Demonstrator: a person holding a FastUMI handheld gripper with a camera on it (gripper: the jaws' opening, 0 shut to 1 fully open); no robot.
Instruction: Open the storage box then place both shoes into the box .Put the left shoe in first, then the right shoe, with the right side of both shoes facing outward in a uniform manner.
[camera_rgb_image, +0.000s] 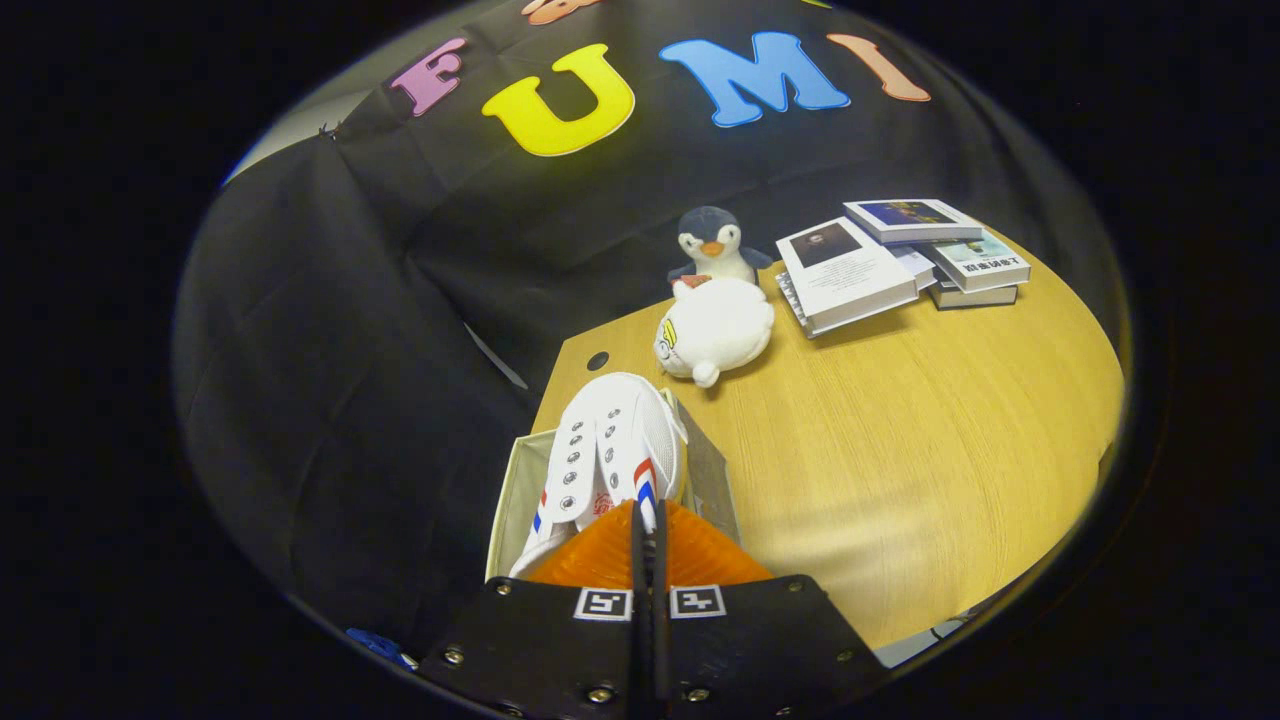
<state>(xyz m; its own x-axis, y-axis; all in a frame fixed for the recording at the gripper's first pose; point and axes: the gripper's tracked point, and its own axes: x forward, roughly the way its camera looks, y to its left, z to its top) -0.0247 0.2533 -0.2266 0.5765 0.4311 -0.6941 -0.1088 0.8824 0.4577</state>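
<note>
- Over the storage box (515, 480), the gripper (648, 535) is holding a white shoe (610, 450), toe pointing away toward the plush toys; the box is sitting at the near left corner of the wooden table (900, 430).
- Fingers are looking nearly closed, only a thin slit between them, and seem to be pinching the shoe's rear collar; the actual contact is hidden behind the pads, so the grip is a judgement.
- Shoe is lying partly inside the box, red and blue stripes showing on both sides of the lacing. Can't tell whether it is the left or right shoe, or whether another one is sitting underneath.
- Step in hand, as I read it: lowering a shoe into the opened box.
- Next move is calling for seating it flat against the box wall, checking the right side is facing outward, then opening the fingers.
- Beyond the box: white plush (712, 330), then a penguin plush (712, 245) just behind it.
- Right of the plushes: a stack of books (900, 262).
- Black cloth wall (330, 350) is hanging behind the table and left of the box.
</note>
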